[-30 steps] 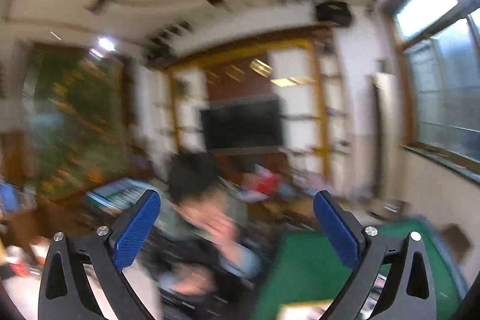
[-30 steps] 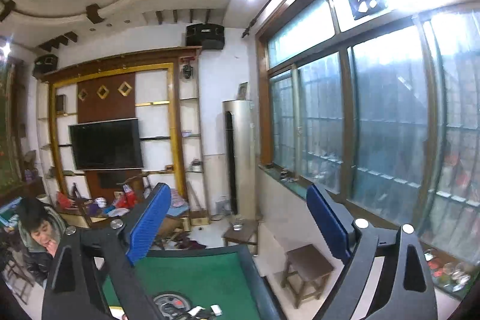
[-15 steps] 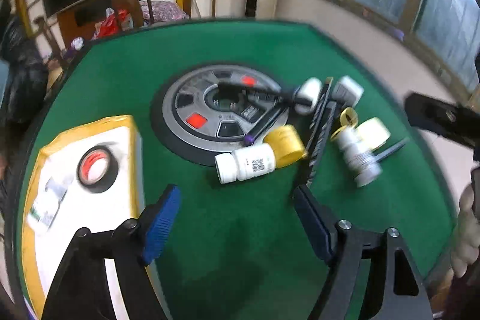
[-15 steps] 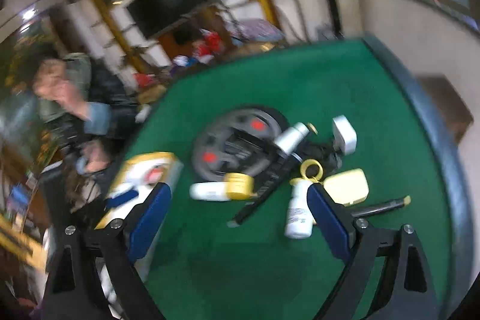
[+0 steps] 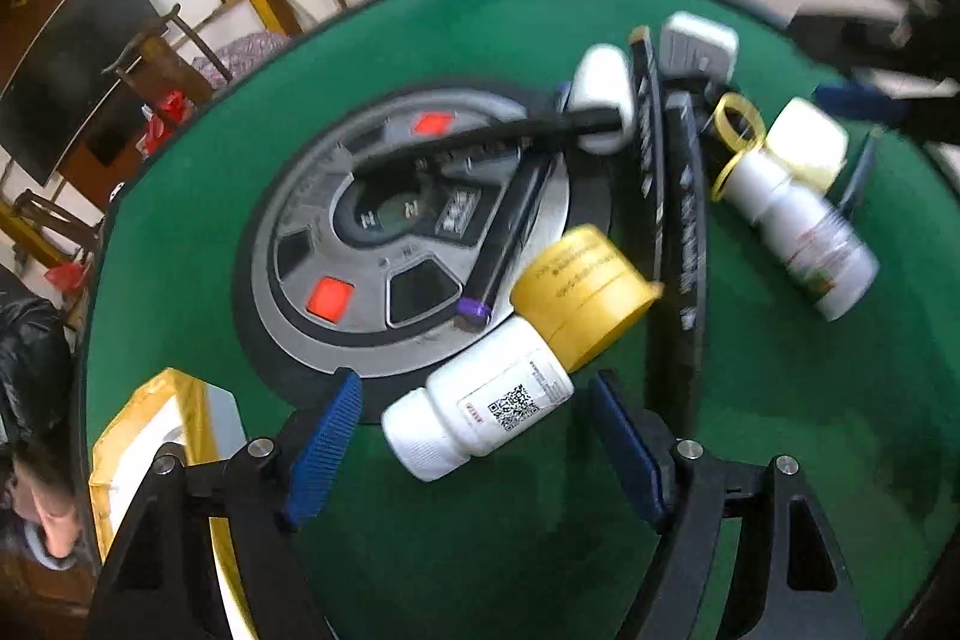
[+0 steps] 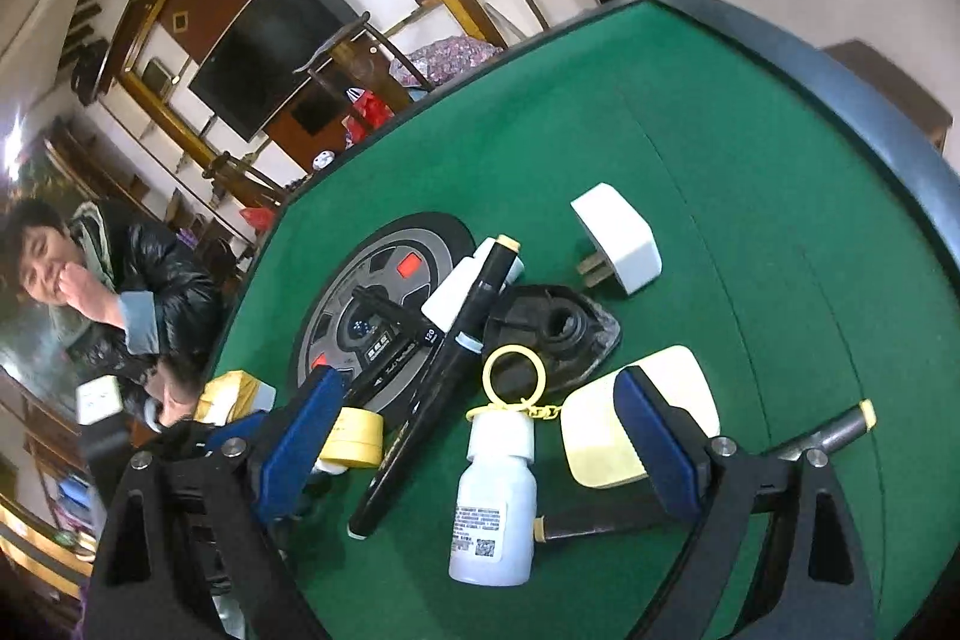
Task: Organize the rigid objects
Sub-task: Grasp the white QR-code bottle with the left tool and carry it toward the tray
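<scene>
A pile of small objects lies on the green table (image 5: 780,430). My left gripper (image 5: 474,436) is open, its blue pads either side of a white pill bottle (image 5: 480,403) lying next to a yellow tape roll (image 5: 585,292). My right gripper (image 6: 474,442) is open around a second white bottle (image 6: 495,508) with a yellow key ring (image 6: 515,369); this bottle also shows in the left wrist view (image 5: 804,232). A cream pad (image 6: 642,418) lies by the right finger. Black markers (image 6: 444,382), a white plug (image 6: 618,238) and a black base (image 6: 552,334) lie nearby.
A round grey dial panel (image 5: 390,232) sits in the table's middle. A yellow-edged white box (image 5: 156,430) stands at the left. A person (image 6: 90,292) sits at the far side. The table's dark raised rim (image 6: 840,82) runs along the right.
Both grippers have swung down from facing the room to the table and closed in on the pile. Each now has a white bottle between its open fingers.
</scene>
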The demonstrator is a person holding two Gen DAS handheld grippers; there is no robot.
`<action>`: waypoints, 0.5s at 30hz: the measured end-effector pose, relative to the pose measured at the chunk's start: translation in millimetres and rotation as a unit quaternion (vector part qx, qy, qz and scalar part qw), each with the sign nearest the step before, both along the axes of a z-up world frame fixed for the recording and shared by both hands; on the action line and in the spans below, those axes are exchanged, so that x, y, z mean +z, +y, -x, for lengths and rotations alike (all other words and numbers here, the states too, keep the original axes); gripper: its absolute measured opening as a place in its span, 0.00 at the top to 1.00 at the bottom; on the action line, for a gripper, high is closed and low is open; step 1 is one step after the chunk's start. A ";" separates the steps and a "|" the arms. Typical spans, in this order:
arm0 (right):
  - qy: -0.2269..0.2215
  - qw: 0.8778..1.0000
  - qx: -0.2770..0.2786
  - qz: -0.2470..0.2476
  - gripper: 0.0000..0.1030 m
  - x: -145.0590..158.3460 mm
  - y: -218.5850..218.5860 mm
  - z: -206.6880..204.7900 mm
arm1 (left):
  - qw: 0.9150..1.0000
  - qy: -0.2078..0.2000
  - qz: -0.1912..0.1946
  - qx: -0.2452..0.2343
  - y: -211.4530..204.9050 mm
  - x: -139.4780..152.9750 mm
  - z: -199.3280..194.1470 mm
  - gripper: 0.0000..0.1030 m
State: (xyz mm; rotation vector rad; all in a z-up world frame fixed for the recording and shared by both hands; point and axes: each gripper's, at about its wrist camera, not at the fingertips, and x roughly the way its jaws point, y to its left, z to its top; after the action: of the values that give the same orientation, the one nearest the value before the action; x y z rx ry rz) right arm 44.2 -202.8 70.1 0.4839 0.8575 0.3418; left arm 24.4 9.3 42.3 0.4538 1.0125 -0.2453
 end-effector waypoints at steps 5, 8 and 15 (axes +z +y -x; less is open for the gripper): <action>0.012 1.000 0.002 -0.009 0.11 -2.1 7.0 -3.5 | 0.997 0.029 0.064 0.009 3.0 10.8 22.4 0.35; 0.028 0.999 0.012 -0.018 0.11 -8.6 12.0 -5.6 | 0.997 0.016 0.074 0.030 2.6 12.8 30.2 0.34; 0.022 1.000 0.013 0.001 0.11 -11.5 17.8 -4.1 | 0.997 0.004 0.058 0.047 -12.6 3.5 31.6 0.34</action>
State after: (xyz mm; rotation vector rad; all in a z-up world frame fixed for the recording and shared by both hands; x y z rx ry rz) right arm 48.3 -185.0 58.6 0.4803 0.9065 0.3558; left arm -7.3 -3.3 45.7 0.2997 1.0192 -0.2213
